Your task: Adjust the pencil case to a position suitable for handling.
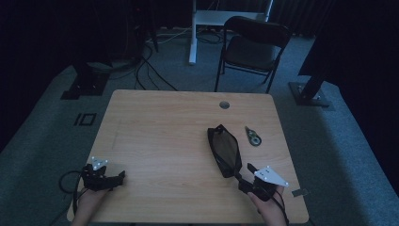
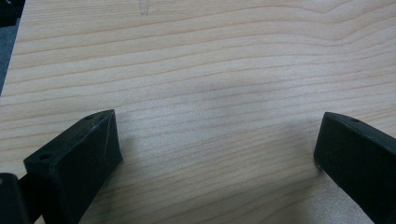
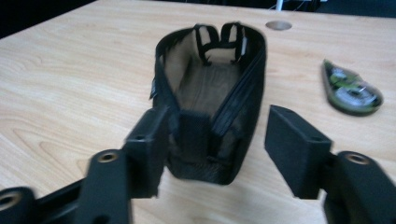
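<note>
A black mesh pouch (image 1: 225, 149) lies unzipped on the wooden table (image 1: 160, 122), right of centre, its long side running away from me. In the right gripper view the pouch (image 3: 210, 79) gapes open and the table shows through its mesh. My right gripper (image 1: 244, 175) is open at the pouch's near end; that end sits between the jaws, close to the left one (image 3: 217, 140). A green and clear correction tape dispenser (image 1: 253, 137) (image 3: 352, 88) lies just right of the pouch. My left gripper (image 1: 120, 177) is open over bare wood at the front left (image 2: 217, 140).
A round cable hole (image 1: 224, 104) (image 3: 277, 25) sits near the table's far edge. Beyond the table stand a dark chair (image 1: 254, 44), a white desk leg (image 1: 193, 33), loose cables and stand bases on grey carpet. The surroundings are dim.
</note>
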Action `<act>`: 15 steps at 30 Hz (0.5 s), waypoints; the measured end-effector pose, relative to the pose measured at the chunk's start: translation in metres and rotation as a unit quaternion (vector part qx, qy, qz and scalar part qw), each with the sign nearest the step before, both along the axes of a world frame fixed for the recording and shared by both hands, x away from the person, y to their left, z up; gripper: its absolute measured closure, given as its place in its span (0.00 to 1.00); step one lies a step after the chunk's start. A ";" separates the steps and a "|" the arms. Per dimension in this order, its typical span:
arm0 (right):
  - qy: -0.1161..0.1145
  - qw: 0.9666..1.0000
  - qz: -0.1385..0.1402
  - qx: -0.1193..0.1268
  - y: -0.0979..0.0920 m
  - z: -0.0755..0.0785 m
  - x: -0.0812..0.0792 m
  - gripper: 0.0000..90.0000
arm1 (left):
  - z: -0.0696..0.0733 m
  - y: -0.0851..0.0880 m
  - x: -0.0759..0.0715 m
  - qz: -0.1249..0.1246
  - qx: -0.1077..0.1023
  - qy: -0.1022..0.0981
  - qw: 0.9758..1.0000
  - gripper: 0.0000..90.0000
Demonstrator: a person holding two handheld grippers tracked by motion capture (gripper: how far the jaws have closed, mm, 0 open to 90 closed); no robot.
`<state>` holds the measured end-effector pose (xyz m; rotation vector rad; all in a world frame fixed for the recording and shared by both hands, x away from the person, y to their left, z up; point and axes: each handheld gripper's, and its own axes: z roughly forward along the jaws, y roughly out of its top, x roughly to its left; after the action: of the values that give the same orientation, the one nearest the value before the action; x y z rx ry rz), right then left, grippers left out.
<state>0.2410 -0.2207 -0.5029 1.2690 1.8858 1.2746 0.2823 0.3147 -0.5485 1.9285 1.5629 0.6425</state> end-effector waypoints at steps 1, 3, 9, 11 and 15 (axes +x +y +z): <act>-0.003 1.000 0.000 -0.002 -0.002 0.002 0.001 0.42 | 0.000 0.000 0.000 0.000 0.000 0.000 1.000 0.01; -0.008 1.000 -0.001 -0.007 -0.007 0.005 0.003 0.39 | 0.000 0.000 0.000 0.000 0.000 0.000 1.000 0.01; -0.010 1.000 -0.005 -0.001 -0.017 0.010 0.014 0.34 | 0.000 0.000 0.000 0.000 0.000 0.000 1.000 0.01; -0.009 1.000 -0.015 0.001 -0.023 0.009 0.021 0.33 | 0.000 0.000 0.000 0.000 0.000 0.000 1.000 0.01; -0.008 1.000 -0.021 0.001 -0.028 0.005 0.032 0.28 | 0.000 0.000 0.000 0.000 0.000 0.000 1.000 0.01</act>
<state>0.2730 -0.2489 -0.4977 1.2881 1.8374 1.2616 0.2823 0.3148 -0.5485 1.9291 1.5629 0.6423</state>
